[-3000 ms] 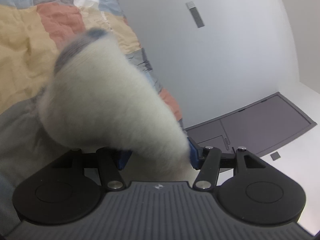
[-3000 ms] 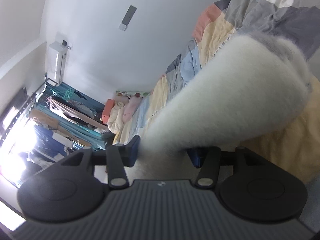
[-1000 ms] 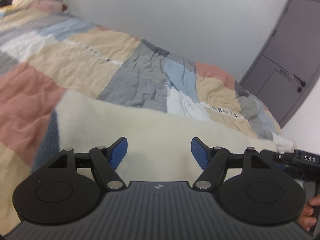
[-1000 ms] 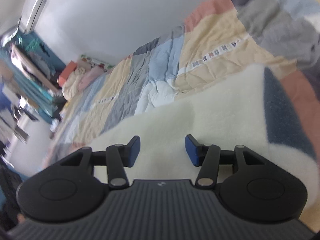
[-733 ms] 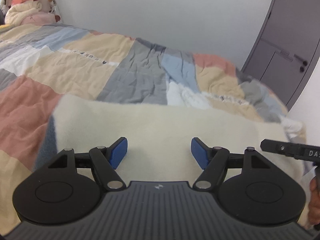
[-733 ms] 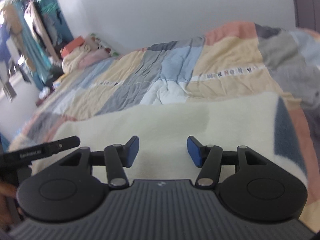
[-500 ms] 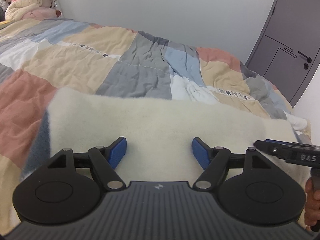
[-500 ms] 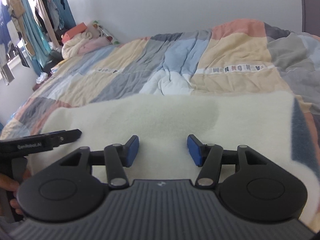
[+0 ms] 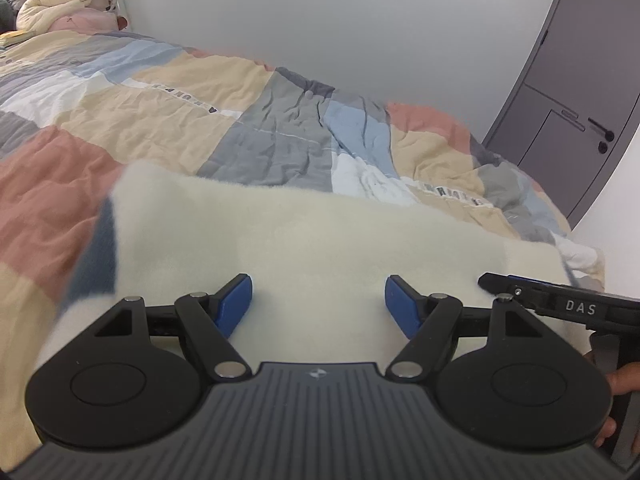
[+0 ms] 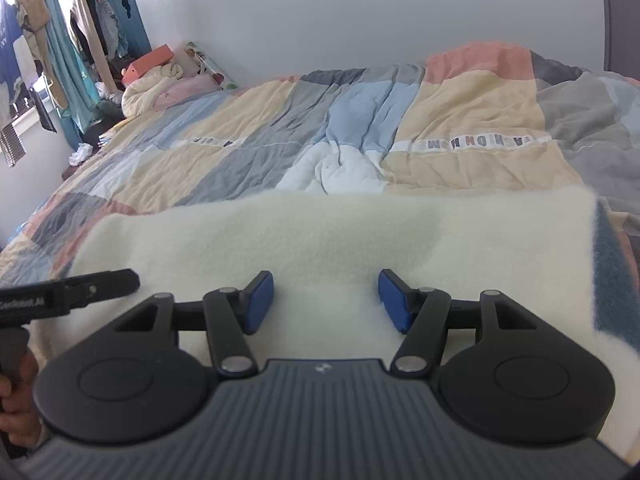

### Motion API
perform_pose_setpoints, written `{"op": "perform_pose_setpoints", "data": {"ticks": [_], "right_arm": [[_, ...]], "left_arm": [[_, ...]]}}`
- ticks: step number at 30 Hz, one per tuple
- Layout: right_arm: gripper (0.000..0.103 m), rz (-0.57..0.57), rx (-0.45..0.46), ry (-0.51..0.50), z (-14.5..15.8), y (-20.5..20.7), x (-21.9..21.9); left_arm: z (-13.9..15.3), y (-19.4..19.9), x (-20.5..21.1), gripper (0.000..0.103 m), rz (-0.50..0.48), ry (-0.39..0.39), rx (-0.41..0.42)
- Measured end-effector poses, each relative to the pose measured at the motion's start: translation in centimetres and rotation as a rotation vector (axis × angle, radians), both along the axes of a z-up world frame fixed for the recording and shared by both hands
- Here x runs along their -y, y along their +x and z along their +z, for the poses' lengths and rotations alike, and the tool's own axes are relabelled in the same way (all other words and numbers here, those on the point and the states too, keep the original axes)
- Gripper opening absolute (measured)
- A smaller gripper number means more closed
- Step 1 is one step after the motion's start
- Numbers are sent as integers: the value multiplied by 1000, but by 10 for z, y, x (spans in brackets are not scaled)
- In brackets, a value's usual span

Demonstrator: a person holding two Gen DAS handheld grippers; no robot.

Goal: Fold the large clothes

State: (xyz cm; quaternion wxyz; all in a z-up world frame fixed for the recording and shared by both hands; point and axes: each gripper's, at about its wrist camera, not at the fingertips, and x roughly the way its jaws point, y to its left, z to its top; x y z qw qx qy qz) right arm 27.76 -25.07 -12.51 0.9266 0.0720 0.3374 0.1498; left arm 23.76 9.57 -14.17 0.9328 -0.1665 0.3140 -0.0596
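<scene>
Cream fleece point(image 9: 320, 236) lies flat across the near edge of the bed point(image 9: 248, 120), on the patchwork quilt point(image 10: 360, 136). A dark blue trim strip shows at each short end of the fleece.

My left claw point(image 9: 318, 302) hangs over the fleece, blue pads spread wide, nothing pinched between them. My right claw point(image 10: 326, 300) is over the same fleece nearer the bed's foot corner; its jaws are opening, only fabric beneath, none gripped.

Each claw shows in the other's view: right one at the right edge, left one at the left edge.

Door point(image 9: 568, 92) past the bed's foot; hanging clothes point(image 10: 60, 32) by the head.
</scene>
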Motion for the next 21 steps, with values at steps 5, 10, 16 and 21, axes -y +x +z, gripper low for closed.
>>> {"op": "perform_pose_setpoints", "data": {"ticks": [5,10,16,21], "right_arm": [[62,-10,0,24,9,-18,4],[67,16,-8,105,20,-39,8],[71,48,-29,154,19,-54,-1],[77,59,-31,136,17,-52,-10]], "left_arm": [[9,-34,-2,81,48,-82,-4],[14,-68,-6,84,73,-188,-27],[-9,-85,-21,85,105,-337,-140],[-45,-76,-50,85,189,-587,-267]]}}
